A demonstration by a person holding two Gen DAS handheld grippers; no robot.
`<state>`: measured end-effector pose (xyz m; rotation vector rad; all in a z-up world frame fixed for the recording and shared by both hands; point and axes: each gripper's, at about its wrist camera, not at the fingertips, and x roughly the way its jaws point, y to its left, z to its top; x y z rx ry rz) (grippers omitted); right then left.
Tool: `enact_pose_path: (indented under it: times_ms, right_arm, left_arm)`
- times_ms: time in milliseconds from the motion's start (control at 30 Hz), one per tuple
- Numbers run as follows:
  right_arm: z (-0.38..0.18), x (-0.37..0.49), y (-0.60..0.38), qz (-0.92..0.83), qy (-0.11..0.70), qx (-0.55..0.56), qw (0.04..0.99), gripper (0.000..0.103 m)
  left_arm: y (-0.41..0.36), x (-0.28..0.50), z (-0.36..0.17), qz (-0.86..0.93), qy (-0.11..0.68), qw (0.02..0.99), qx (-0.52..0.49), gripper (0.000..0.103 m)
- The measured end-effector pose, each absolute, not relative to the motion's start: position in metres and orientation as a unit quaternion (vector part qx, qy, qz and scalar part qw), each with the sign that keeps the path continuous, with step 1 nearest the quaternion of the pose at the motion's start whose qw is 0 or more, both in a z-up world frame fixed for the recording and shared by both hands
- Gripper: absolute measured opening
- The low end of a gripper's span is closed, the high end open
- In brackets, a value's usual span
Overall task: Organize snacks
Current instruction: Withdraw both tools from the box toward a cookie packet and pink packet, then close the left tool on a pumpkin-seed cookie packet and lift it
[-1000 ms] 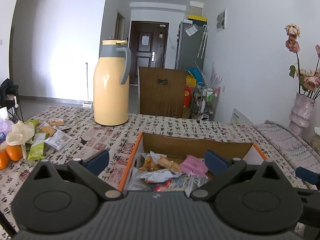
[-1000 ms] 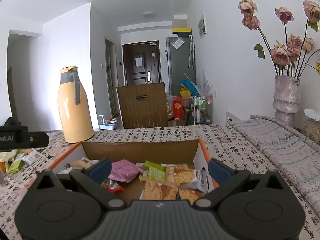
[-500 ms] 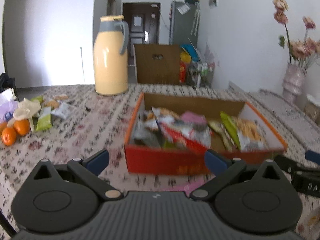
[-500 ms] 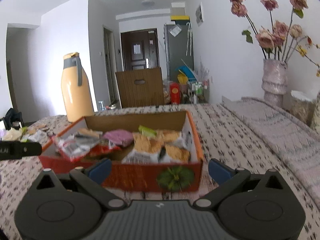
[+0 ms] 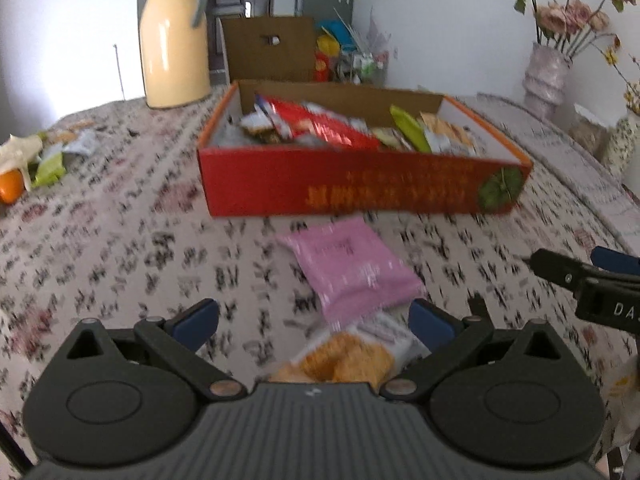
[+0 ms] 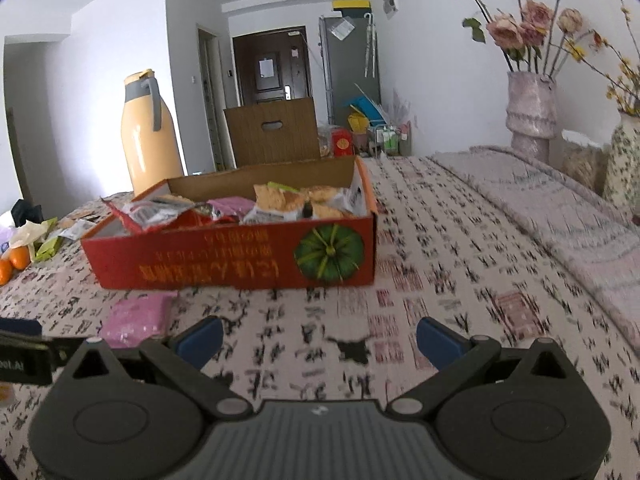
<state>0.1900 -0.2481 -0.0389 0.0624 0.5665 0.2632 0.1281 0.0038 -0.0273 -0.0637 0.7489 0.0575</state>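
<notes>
Here, two wide-open grippers, left [image 5: 314, 322] and right [image 6: 320, 338], hover above two loose packets, one pink plastic [image 5: 352, 266], one orange biscuit [image 5: 344, 358], before one red cardboard snack box [image 5: 360, 188].

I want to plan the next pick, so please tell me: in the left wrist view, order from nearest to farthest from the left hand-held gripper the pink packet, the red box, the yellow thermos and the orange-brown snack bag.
1. Orange-brown snack bag, between the fingers of the left hand-held gripper.
2. Pink packet, just ahead on the tablecloth.
3. Red box, behind the packet, centre.
4. Yellow thermos, far left, beyond the box.
</notes>
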Motion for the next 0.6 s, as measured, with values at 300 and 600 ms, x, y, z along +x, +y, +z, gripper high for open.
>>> enact_pose_path:
  times_ms: [300,600]
  right_arm:
    - [-0.054,0.17,-0.26,0.117,0.299,0.049,0.946,0.103]
    - [-0.06,0.158,-0.266,0.109,0.305,0.05,0.945,0.103]
  left_arm:
    - [-0.015,0.128,-0.051,0.015,0.395,0.919,-0.007,0.103]
    - [-0.025,0.116,-0.046,0.001,0.374,0.928,0.006,0.055]
